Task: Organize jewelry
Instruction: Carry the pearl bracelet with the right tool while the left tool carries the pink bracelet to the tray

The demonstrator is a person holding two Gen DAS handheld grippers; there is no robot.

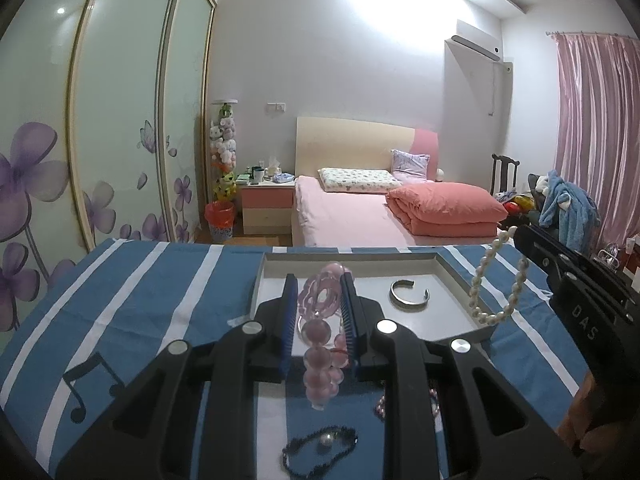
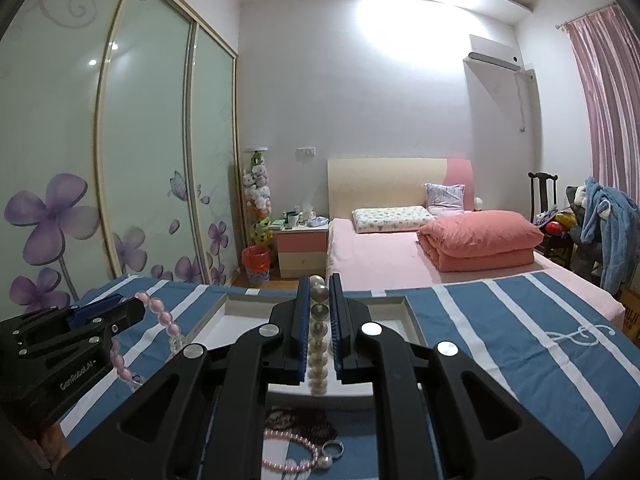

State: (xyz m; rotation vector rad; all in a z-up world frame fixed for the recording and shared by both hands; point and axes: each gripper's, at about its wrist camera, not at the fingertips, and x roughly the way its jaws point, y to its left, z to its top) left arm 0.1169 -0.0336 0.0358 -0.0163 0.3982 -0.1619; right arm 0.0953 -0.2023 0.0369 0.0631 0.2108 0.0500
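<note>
My left gripper [image 1: 318, 280] is shut on a pink bead bracelet [image 1: 322, 360] and holds it above the near edge of the white tray [image 1: 452, 268]. It also shows in the right wrist view [image 2: 132, 312] with the pink beads [image 2: 166, 320] hanging. My right gripper [image 2: 319, 286] is shut on a white pearl bracelet [image 2: 319, 344] above the tray [image 2: 410, 316]. In the left wrist view the pearls [image 1: 496, 280] dangle from it [image 1: 516, 234] over the tray's right rim. A silver cuff bangle [image 1: 409, 295] lies in the tray.
A dark bead bracelet with a pearl [image 1: 320, 448] and a small pink one [image 1: 382, 404] lie on the blue striped cloth [image 1: 140, 304] near me. A pink bead strand [image 2: 292, 452], a silver ring [image 2: 333, 449] and a dark tangle [image 2: 298, 420] lie there too. A bed [image 1: 352, 216] is beyond.
</note>
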